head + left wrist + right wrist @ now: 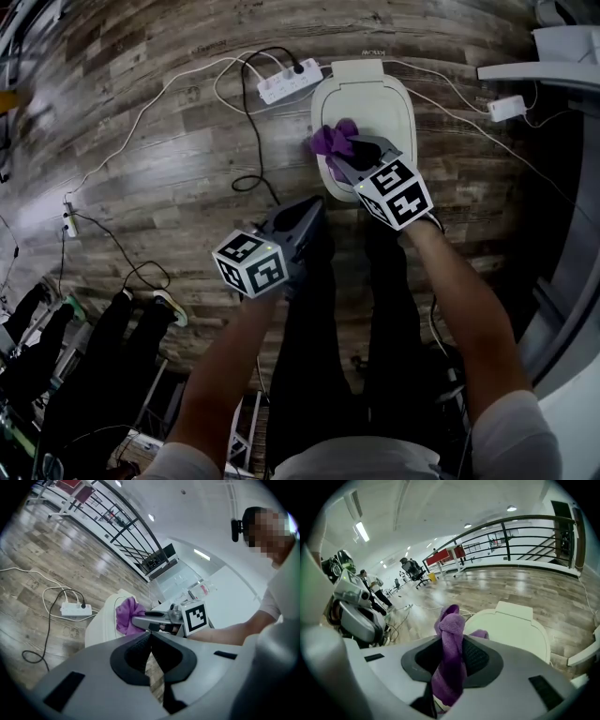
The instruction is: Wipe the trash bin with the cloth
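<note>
A cream trash bin [375, 108] with a shut lid stands on the wooden floor ahead of my feet. My right gripper [339, 157] is shut on a purple cloth [332, 139], which rests bunched over the lid's near left part. In the right gripper view the cloth [452, 637] stands up between the pads of that gripper [452, 654], with the bin [518, 630] just beyond. My left gripper [312, 211] hangs shut and empty, short of the bin's near left edge. The left gripper view shows its jaws [150, 639] closed, with bin [99, 623] and cloth [126, 615] ahead.
A white power strip [289, 82] with black and white cables lies on the floor left of the bin. A small white adapter [506, 108] and white furniture [562, 56] sit at the right. Another person's legs [131, 323] are at the lower left.
</note>
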`<state>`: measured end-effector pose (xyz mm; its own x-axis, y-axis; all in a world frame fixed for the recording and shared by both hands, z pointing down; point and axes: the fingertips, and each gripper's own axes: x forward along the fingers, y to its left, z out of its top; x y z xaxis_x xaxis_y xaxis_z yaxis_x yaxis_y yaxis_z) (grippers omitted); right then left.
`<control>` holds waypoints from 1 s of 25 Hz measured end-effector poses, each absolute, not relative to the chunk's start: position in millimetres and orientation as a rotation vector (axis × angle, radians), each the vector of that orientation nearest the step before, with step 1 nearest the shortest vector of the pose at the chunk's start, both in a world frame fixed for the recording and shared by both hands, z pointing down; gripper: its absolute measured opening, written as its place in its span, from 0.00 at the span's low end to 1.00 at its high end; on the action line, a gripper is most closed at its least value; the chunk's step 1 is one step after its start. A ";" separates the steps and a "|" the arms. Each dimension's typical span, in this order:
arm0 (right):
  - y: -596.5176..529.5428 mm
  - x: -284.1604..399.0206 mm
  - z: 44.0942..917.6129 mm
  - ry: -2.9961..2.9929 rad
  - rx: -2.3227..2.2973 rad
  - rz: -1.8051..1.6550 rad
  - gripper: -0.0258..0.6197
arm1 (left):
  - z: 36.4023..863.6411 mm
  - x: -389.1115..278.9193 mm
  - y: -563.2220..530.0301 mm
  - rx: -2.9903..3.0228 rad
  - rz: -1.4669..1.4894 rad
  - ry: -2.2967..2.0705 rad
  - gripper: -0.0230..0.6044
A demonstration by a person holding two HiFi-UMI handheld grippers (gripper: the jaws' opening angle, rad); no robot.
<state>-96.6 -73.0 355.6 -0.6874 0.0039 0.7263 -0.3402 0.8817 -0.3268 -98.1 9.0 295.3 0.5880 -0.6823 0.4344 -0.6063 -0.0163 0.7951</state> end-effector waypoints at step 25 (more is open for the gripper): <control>-92.1 -79.6 383.7 -2.123 0.442 0.596 0.26 | 299.4 -100.1 5.7 1.690 -0.097 -1.059 0.04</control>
